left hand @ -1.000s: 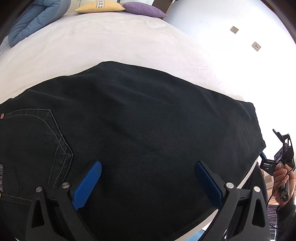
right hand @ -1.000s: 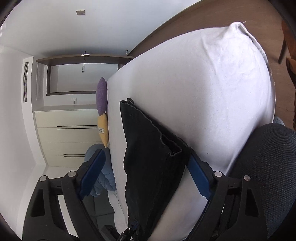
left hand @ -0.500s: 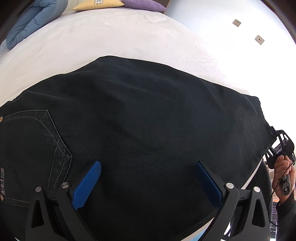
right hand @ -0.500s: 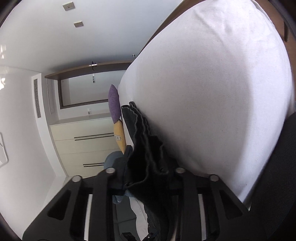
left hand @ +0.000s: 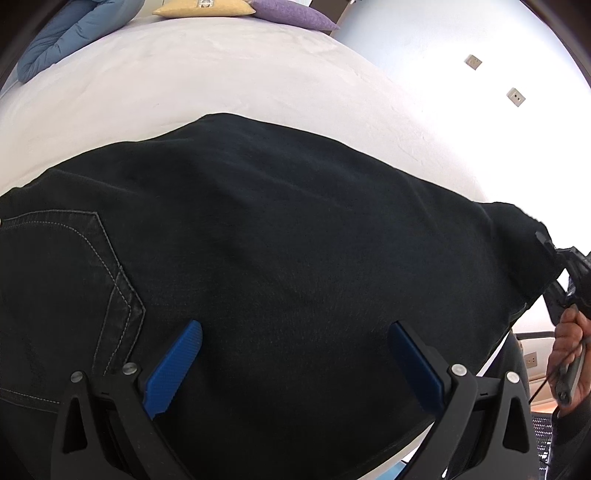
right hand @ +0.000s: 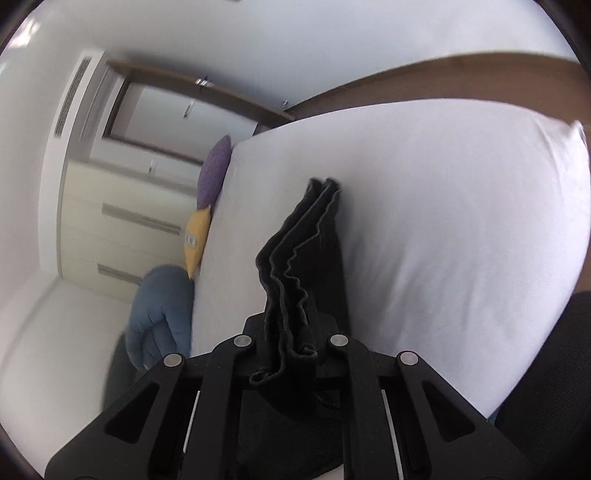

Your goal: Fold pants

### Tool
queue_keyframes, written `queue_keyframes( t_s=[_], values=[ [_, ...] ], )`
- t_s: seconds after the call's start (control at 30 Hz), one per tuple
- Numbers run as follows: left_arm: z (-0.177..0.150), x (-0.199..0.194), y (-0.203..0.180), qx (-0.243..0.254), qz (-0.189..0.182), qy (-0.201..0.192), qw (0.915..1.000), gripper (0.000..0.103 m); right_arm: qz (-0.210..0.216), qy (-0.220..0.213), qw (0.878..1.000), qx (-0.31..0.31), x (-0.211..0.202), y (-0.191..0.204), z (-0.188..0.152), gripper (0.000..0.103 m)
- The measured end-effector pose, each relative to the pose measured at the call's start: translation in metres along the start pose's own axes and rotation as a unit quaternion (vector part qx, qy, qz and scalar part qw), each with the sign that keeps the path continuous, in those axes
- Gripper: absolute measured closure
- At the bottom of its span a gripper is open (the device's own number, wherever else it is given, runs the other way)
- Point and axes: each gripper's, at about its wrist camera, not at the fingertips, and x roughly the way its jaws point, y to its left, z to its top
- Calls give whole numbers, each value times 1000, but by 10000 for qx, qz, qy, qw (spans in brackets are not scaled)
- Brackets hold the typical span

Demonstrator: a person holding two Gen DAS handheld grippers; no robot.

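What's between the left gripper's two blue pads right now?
Only flat black denim of the pants, seen in the left wrist view. The left gripper hangs open over it, pads wide apart, with no fold or hem between them.

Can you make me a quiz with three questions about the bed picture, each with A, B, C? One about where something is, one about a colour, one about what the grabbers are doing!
1. Where do the pants lie?
A. on the bed
B. on a chair
C. on the floor

2. What colour is the pillow between the purple pillow and the blue blanket?
A. red
B. yellow
C. green

3. What is the right gripper doing?
A. hanging open
B. holding a pillow
C. pinching the pants' hem

Answers:
1 A, dark cloth spreads over the white sheet.
2 B, the yellow pillow lies at the head.
3 C, bunched hem sits between its closed jaws.
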Motion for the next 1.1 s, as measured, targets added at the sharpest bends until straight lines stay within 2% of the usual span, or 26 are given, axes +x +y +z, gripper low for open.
queue_keyframes(
  t_s=[0.03,0.1,0.13,0.17,0.2,0.23,0.3,0.37,0.43,0.5,0.63,0.73,0.8,0.9,0.93,0.97,1.0,1.03,1.07,1.1],
  values=[
    [0,-3,4,-44,-43,-24,10000,2,-56,164,9984,-537,10,27,-11,93],
    [0,-7,8,-169,-134,-87,9997,2,-221,567,9836,-1699,36,76,-46,93],
    [0,-10,10,-241,-175,-123,9995,2,-390,773,9687,-2326,52,95,-69,93],
    [1,-16,13,-392,-276,-206,9986,2,-694,966,9460,-3015,69,109,-95,93],
    [1,-19,16,-494,-386,-258,9977,2,-930,1116,9255,-3499,82,115,-119,93],
    [2,-25,19,-685,-631,-347,9950,2,-1033,1255,9138,-3722,98,117,-135,93],
    [4,-32,23,-931,-890,-440,9907,2,-1134,1459,9105,-3698,108,108,-156,93],
    [8,-33,25,-1181,-1195,-423,9849,2,-1163,1384,9081,-3778,113,109,-161,93],
    [14,-26,24,-1397,-1540,-311,9776,2,-1084,1309,9099,-3785,101,113,-157,93],
    [20,-19,18,-1517,-1708,-208,9733,2,-1065,1227,9125,-3756,87,113,-159,93],
    [37,-1,-3,-1676,-2059,17,9641,0,-1111,1156,9091,-3844,77,118,-168,93],
    [48,10,-18,-1544,-1938,227,9685,0,-1108,1116,9057,-3937,76,127,-169,93],
    [52,21,-30,-1405,-1847,400,9719,0,-1070,1074,9056,-3961,59,122,-179,93],
    [54,35,-43,-1303,-1846,596,9723,2,-1043,969,9031,-4051,49,128,-184,93],
    [56,34,-44,-1268,-1883,594,9721,10,-1034,958,9013,-4095,47,130,-186,93],
    [58,34,-47,-1168,-1897,616,9729,33,-1036,952,8994,-4139,44,132,-188,93],
    [59,35,-50,-1052,-1882,698,9740,50,-1042,952,8981,-4166,41,133,-190,93],
    [59,37,-54,-968,-1836,769,9752,77,-1038,950,8970,-4191,38,134,-191,93],
    [59,36,-56,-849,-1787,824,9768,92,-1038,932,8955,-4227,33,136,-192,93],
    [60,34,-55,-750,-1771,848,9776,96,-1033,924,8942,-4256,29,138,-194,93]
  ],
)
